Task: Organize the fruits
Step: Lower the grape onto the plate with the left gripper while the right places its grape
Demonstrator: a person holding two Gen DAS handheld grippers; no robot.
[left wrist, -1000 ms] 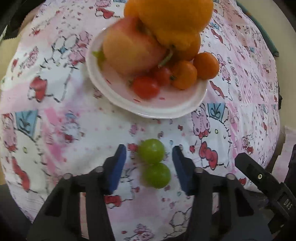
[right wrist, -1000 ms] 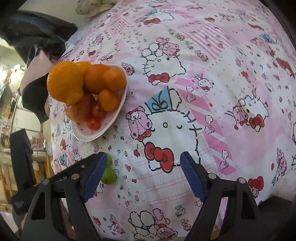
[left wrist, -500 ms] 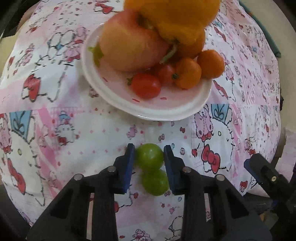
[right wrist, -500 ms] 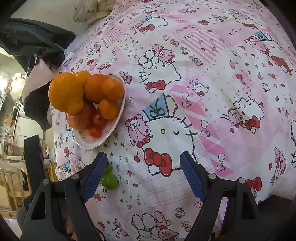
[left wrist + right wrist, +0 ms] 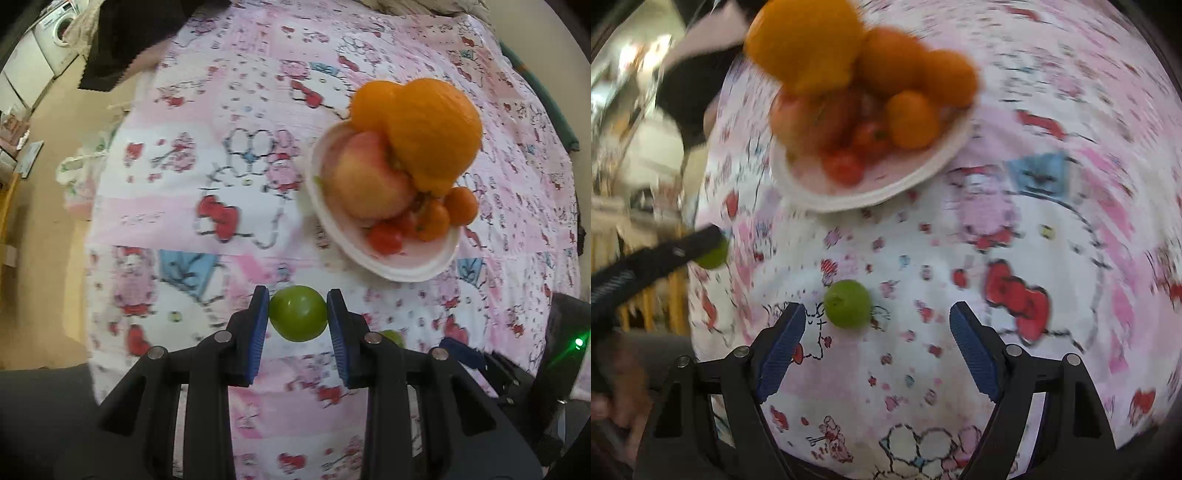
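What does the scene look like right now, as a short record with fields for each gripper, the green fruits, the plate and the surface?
left gripper: shut on one green fruit
right gripper: open, jaws just closing, nothing gripped
second green fruit: on the cloth, between the right gripper's fingers, nearer the left one
plate: white, piled with oranges, an apple and small tomatoes
surface: pink cartoon-print cloth

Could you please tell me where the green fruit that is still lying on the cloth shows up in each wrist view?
Left wrist: the loose green fruit peeks out low, right of centre, behind the left gripper, which grips another green fruit.
Right wrist: it lies below centre, just ahead of the open right gripper, nearer the left finger.
Shared landmark: the white plate of fruit.
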